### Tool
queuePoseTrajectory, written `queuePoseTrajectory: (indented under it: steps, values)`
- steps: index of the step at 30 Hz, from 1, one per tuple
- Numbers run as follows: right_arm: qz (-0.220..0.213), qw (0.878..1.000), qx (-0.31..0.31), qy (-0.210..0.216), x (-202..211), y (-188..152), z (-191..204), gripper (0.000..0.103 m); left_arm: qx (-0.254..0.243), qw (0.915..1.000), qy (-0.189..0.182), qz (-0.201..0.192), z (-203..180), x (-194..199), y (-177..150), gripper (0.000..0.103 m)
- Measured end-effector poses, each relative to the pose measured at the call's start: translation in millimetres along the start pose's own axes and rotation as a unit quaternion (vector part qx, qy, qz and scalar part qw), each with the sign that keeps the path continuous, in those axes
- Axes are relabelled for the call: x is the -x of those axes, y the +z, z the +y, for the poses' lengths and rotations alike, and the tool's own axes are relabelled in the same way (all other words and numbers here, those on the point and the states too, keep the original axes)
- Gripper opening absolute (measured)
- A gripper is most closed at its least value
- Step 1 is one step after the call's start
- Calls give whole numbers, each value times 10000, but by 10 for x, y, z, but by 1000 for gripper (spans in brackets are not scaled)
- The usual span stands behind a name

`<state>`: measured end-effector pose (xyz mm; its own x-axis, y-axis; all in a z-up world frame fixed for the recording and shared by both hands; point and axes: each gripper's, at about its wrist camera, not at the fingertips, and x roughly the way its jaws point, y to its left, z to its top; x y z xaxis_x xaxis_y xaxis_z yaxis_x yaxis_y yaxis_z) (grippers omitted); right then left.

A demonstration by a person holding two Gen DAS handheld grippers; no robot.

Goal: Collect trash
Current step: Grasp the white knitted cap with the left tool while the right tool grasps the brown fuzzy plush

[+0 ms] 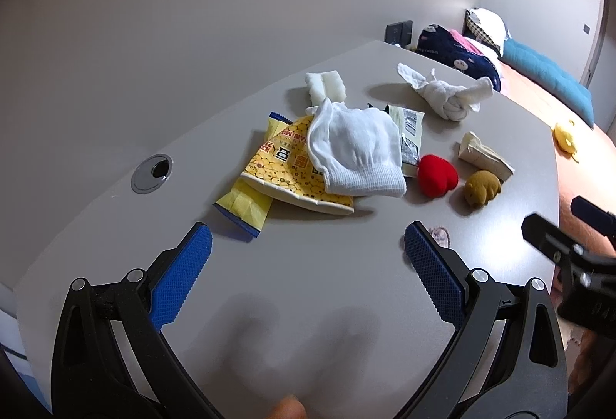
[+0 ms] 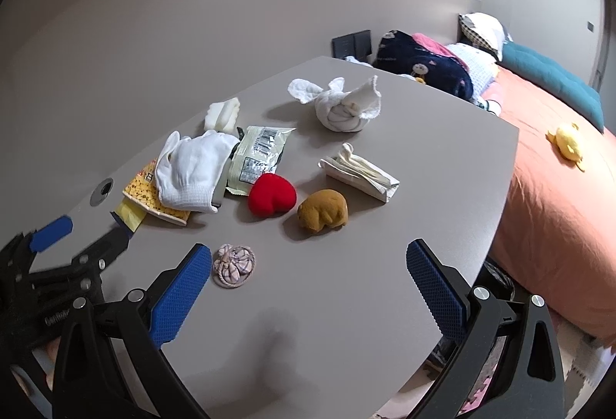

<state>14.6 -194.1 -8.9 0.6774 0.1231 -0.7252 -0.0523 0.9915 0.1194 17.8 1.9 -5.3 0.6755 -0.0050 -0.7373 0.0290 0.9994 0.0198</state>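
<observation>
Overhead, spread left hand-held gripper (image 1: pixel 308 245), yellow wrapper (image 1: pixel 246 205)

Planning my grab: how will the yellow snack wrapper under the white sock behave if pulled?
The yellow snack wrapper looks thin and crinkled, so probably light and floppy. The white sock lies across it and would likely drag along.

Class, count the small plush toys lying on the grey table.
2. The red plush heart lies near the middle, and the brown plush animal sits just right of it. More could be hidden under the white sock.
</observation>
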Motion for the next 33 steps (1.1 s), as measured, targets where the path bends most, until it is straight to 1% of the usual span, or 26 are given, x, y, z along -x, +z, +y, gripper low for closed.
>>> queuePoseTrajectory:
  steps: [6,7,9,10,12,13,14,17,20,22,28,31,33]
  values:
    - [128,9996,-29,250,-135,36,-116,101,49,9997,-205,84,-24,-127,116,97]
    - [148,9996,-29,255,-162,44,-142,98,27,9997,-235,85,-46,-147,141,97]
    - [236,9993,-37,284,-223,65,-182,86,-19,9996,-261,47,-96,-181,187,97]
    - [296,9990,-57,324,-262,76,-206,83,-50,9997,-257,36,-125,-205,210,97]
    - [424,9981,-92,445,-341,91,-238,72,-111,9997,-223,34,-185,-256,255,97]
    - [472,9976,-92,502,-379,97,-242,70,-129,9997,-199,29,-204,-282,276,96]
    - [539,9969,-70,563,-433,107,-244,65,-159,9997,-186,36,-228,-320,298,92]
    - [635,9957,-40,680,-541,127,-236,65,-166,9995,-221,170,-253,-439,360,80]
    - [685,9950,-3,728,-638,168,-214,65,-76,9991,-270,315,-239,-577,423,74]
    - [728,9947,9,732,-696,193,-212,65,-38,9989,-303,366,-238,-649,461,72]
    - [839,9939,29,715,-869,271,-235,64,-118,9984,-329,443,-306,-807,558,72]
    - [893,9934,89,712,-932,289,-232,60,-141,9981,-301,514,-334,-904,585,72]
    - [935,9930,130,711,-970,288,-229,55,-146,9979,-280,563,-350,-959,594,67]
